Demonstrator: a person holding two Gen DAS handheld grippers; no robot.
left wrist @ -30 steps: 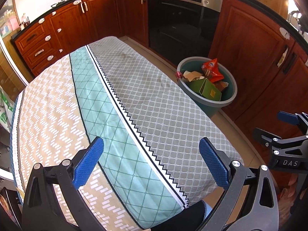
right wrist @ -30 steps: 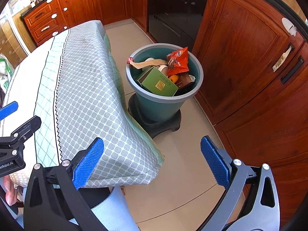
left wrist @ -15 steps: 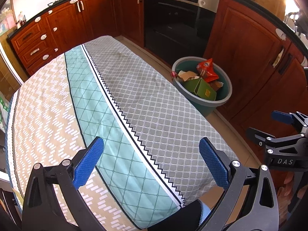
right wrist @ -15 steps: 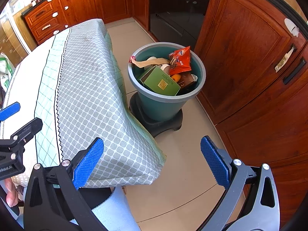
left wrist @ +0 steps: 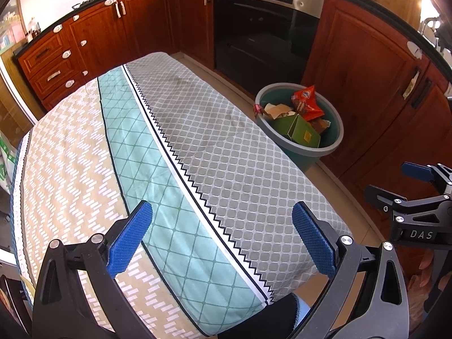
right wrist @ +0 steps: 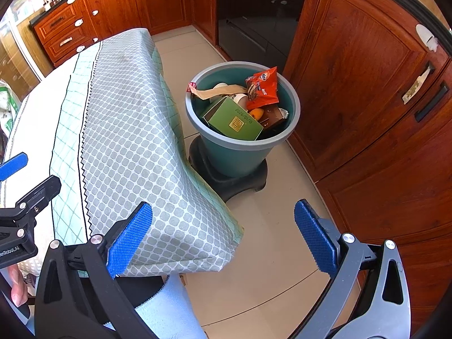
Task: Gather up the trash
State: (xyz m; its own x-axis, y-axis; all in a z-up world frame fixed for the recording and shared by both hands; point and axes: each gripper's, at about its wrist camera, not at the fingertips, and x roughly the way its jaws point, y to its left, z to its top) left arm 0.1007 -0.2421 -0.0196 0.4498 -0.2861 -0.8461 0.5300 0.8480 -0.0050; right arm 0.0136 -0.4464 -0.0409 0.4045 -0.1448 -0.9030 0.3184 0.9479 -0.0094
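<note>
A teal bin [right wrist: 240, 152] stands on a black base on the floor beside the table, also seen in the left wrist view as the bin [left wrist: 333, 144]. Inside it lie a green box [right wrist: 231, 121], an orange snack bag [right wrist: 262, 90], brown paper [right wrist: 217, 91] and other trash. My left gripper [left wrist: 223, 237] hovers open over the near end of the patterned tablecloth [left wrist: 197, 155], nothing between its blue pads. My right gripper [right wrist: 223, 237] is open above the table's corner and the floor, short of the bin, holding nothing.
Red-brown wooden cabinets [right wrist: 367, 84] and a black oven [left wrist: 262, 34] ring the table closely. Beige floor tiles [right wrist: 268, 226] lie between table and cabinets. A person's blue sleeve [right wrist: 169, 310] shows below the right gripper. The right gripper [left wrist: 415, 212] shows at the left view's edge.
Both views have shifted slightly: the bin sits a little further right and lower in each. Both grippers stay open and empty.
</note>
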